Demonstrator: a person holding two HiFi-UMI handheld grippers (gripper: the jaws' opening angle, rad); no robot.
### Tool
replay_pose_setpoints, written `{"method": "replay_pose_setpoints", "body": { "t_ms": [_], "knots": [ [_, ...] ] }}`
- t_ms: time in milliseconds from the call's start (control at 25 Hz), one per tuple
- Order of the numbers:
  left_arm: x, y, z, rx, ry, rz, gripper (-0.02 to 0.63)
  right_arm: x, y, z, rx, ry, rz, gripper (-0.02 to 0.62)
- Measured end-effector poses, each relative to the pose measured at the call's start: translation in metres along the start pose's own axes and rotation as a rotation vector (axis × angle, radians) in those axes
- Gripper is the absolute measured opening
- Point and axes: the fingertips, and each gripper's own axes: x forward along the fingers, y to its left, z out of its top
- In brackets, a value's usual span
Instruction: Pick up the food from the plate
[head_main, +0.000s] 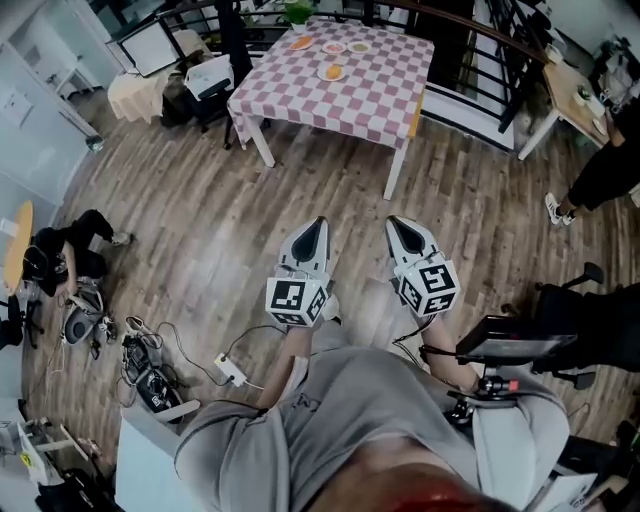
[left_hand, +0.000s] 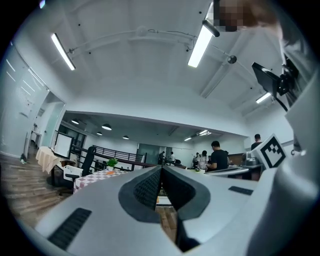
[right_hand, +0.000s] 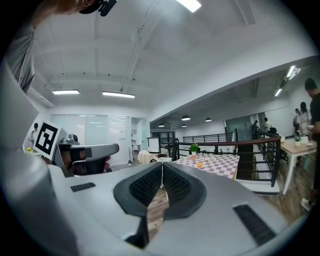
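A table with a pink-and-white checked cloth stands far ahead across the wood floor. On it are small plates; one holds orange food, another orange piece lies further back. My left gripper and right gripper are held close to the person's body, well short of the table, both shut with nothing between the jaws. In the right gripper view the table and the orange food show small in the distance. In the left gripper view the table is far off at the left.
A black railing runs behind the table. A second table stands at the right with a person beside it. Bags and cables lie on the floor at the left. A black chair sits left of the checked table.
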Motion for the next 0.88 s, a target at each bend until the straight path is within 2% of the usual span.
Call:
{"method": "replay_pose_setpoints", "body": {
  "t_ms": [280, 440, 600, 720, 880],
  "knots": [
    [0.085, 0.09, 0.004, -0.04, 0.015, -0.101, 0.011, 0.126, -0.021, 0.021, -0.023, 0.006, -0.042, 0.015],
    [0.123, 0.13, 0.002, -0.032, 0.036, -0.164, 0.011, 0.178, -0.033, 0.021, -0.009, 0.015, -0.078, 0.015],
    [0.151, 0.155, -0.002, -0.036, 0.053, -0.184, 0.011, 0.206, -0.052, 0.015, -0.003, 0.047, -0.134, 0.015],
    [0.167, 0.166, -0.003, -0.082, 0.052, -0.203, 0.011, 0.225, -0.071, 0.011, -0.041, 0.083, -0.184, 0.015],
    [0.193, 0.184, -0.009, -0.128, 0.05, -0.215, 0.011, 0.264, -0.092, 0.011, -0.015, 0.063, -0.184, 0.015]
  ]
}}
